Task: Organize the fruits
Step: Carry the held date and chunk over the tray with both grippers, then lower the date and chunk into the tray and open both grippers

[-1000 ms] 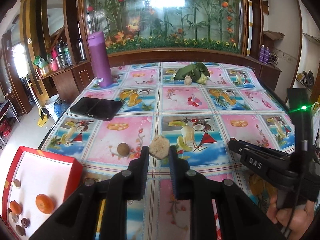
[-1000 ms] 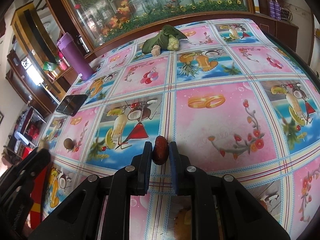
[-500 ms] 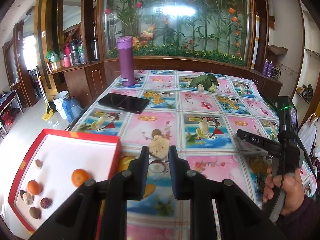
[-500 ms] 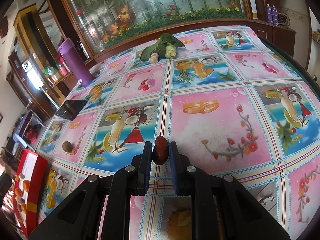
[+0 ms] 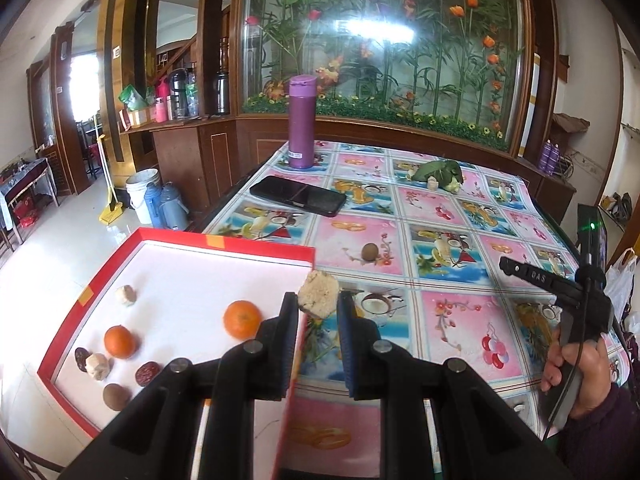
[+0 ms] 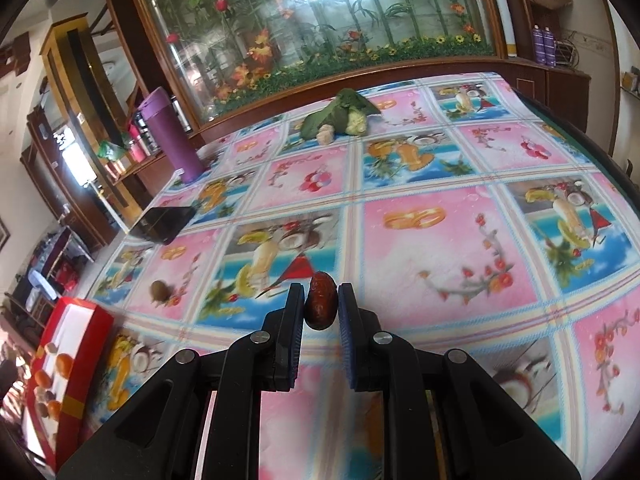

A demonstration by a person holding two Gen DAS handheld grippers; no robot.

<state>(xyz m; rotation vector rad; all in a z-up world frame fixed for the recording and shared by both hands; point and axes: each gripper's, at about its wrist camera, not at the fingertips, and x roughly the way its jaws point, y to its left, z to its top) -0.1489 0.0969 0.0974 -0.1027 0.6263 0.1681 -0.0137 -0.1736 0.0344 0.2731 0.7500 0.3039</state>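
Fingers of my left gripper [image 5: 318, 308] pinch a crumbly beige chunk [image 5: 319, 294] by its flat sides, right gripper [image 6: 319, 306] a small, smooth red date [image 6: 319, 305], both light, so I judge gentle pressure enough.

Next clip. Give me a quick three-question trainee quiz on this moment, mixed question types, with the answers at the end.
1. True or false: the left gripper is empty.
2. How many oranges lie in the red box?
3. What does the right gripper hold? A) an orange B) a dark red date C) a phone

Key:
1. False; it is shut on a beige crumbly chunk.
2. Two: one orange near the gripper, the other orange further left.
3. B, the date.
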